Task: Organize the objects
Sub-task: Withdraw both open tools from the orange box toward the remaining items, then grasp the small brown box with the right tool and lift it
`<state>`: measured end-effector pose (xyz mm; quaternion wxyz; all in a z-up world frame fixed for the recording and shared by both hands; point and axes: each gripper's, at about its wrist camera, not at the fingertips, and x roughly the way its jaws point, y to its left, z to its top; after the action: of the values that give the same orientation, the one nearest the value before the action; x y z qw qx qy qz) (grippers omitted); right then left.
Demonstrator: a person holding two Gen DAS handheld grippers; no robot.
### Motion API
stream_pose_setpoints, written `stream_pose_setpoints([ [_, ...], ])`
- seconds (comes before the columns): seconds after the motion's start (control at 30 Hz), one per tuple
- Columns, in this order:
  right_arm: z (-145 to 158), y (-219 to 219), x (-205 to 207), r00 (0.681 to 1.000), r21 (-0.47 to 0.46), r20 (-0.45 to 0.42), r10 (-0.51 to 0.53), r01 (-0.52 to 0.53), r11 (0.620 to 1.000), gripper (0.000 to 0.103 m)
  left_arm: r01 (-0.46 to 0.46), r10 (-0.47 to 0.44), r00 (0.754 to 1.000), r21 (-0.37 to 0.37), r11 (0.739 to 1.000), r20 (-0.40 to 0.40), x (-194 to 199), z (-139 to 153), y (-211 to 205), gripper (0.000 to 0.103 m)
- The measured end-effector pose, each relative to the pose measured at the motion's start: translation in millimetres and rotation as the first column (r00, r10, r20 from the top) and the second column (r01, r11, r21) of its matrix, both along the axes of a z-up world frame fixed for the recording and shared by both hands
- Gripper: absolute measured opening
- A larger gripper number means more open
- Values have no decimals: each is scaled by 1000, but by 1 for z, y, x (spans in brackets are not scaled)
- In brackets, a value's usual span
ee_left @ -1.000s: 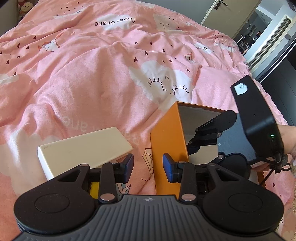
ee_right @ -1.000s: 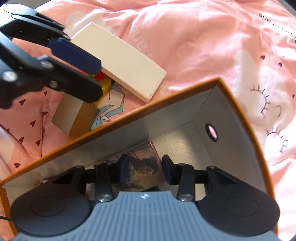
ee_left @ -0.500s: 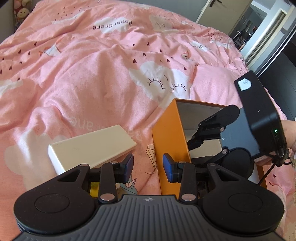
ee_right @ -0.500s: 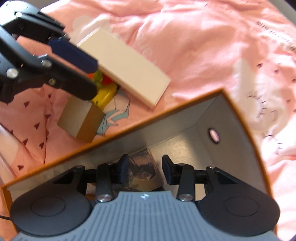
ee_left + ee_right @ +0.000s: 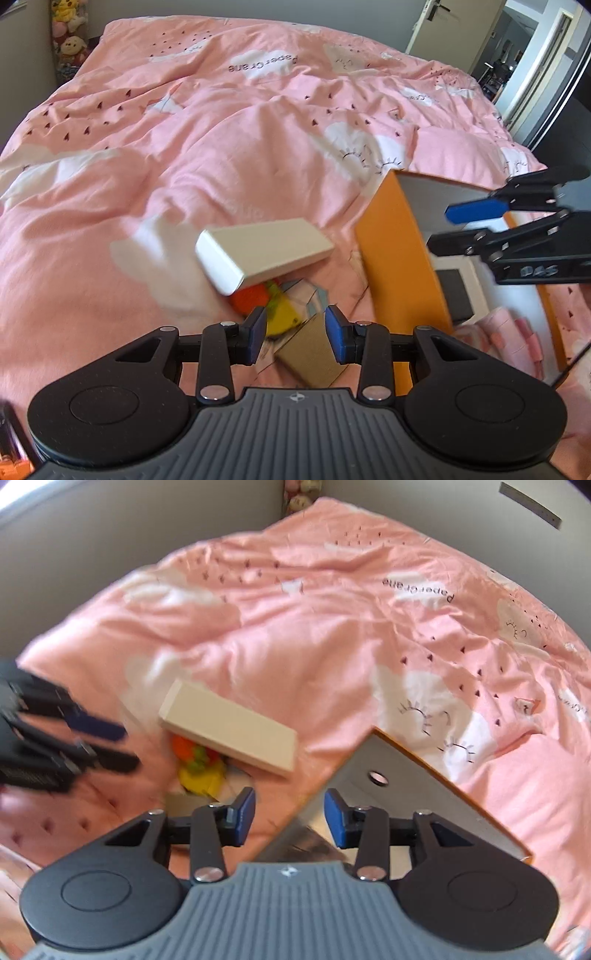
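Observation:
An orange box (image 5: 395,258) with a grey inside stands open-topped on the pink duvet; dark and pink items lie in it. Left of it a long cream box (image 5: 266,247) rests over an orange-and-yellow toy (image 5: 266,306), beside a small brown cardboard box (image 5: 314,354). My left gripper (image 5: 295,334) hovers open above the brown box, holding nothing. My right gripper (image 5: 290,818) hangs over the orange box's (image 5: 402,775) near corner, its jaws opening and empty. It shows at the right of the left wrist view (image 5: 454,229). The left gripper (image 5: 96,746) is blurred in the right wrist view.
The pink duvet (image 5: 221,129) is rumpled and fills most of both views. Plush toys (image 5: 70,40) sit in the far left corner by the wall. A door (image 5: 436,22) and a dark doorway lie beyond the bed's right edge.
My right gripper has risen out of the orange box and rolled, and its jaws have widened. My left gripper has drawn back and left from the cream box. The objects lie as before.

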<state>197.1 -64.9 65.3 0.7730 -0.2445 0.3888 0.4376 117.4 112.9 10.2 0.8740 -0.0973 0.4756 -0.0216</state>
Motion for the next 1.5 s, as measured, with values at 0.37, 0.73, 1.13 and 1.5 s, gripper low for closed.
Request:
stream_pose_setpoints([
  [0.37,-66,63,-59,996,48,-41,-81,83,995,70,-32,29,999,149,988,20,-24,-27,19,43],
  [0.73,-115,101,-62,992,-164,-99,-85,68,984,70,21,-21,1000,136,990,0,-24,-44,25,43],
  [1.13,-134,112,-51,981,-235,-154,-121,83,969,66,45,-46,999,91,995,1,-23,-48,26,42],
  [1.5,-125,108,-52,981,-190,-133,-140,113,975,61,45,-46,999,25,999,23,-23,-39,32,42],
])
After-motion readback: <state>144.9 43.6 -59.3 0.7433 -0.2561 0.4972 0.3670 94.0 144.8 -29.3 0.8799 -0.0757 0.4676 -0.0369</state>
